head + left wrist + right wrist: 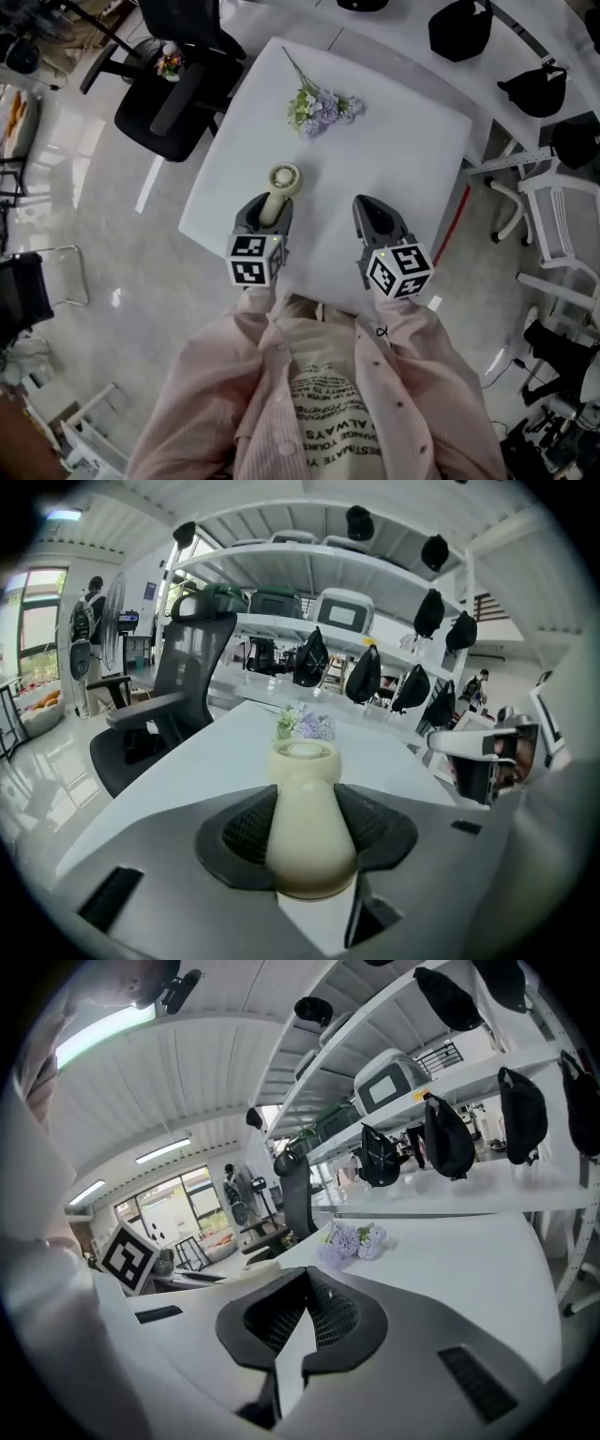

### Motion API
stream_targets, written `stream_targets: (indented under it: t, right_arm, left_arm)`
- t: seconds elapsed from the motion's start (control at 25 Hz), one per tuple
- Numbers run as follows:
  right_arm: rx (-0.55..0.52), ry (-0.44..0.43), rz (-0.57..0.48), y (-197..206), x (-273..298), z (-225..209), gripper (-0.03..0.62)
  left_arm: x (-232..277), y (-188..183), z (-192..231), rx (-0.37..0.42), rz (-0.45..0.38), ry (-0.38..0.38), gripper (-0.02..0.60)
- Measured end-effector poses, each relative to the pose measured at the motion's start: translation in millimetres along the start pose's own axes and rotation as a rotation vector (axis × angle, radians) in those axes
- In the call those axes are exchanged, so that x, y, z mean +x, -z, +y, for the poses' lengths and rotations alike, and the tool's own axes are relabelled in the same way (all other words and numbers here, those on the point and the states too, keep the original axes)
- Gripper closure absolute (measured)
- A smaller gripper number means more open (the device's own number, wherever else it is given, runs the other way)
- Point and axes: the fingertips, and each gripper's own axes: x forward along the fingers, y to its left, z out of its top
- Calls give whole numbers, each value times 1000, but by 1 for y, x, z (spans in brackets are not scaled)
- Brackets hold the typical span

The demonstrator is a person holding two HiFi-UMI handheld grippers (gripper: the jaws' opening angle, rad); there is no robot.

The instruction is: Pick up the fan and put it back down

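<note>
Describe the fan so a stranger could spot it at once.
Find the white table at the centre. Near its front edge, the left gripper clamps the fan. It is cream, with a round head, unlike the purple flowers farther back.

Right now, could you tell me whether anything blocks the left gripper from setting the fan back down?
Nothing visible does. The left gripper grips the fan over bare table; the flowers lie well beyond its head, the right gripper off to one side.

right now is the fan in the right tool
No, the fan is clamped in the left tool; the right tool is shut on nothing.
</note>
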Motion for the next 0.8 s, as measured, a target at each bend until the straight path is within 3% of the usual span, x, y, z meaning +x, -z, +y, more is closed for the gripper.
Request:
stream_targets:
  t: [0.8]
  right_arm:
    - [58,50,63,37,0,-13,594]
  left_arm:
    - [42,34,-7,14,86,44,397]
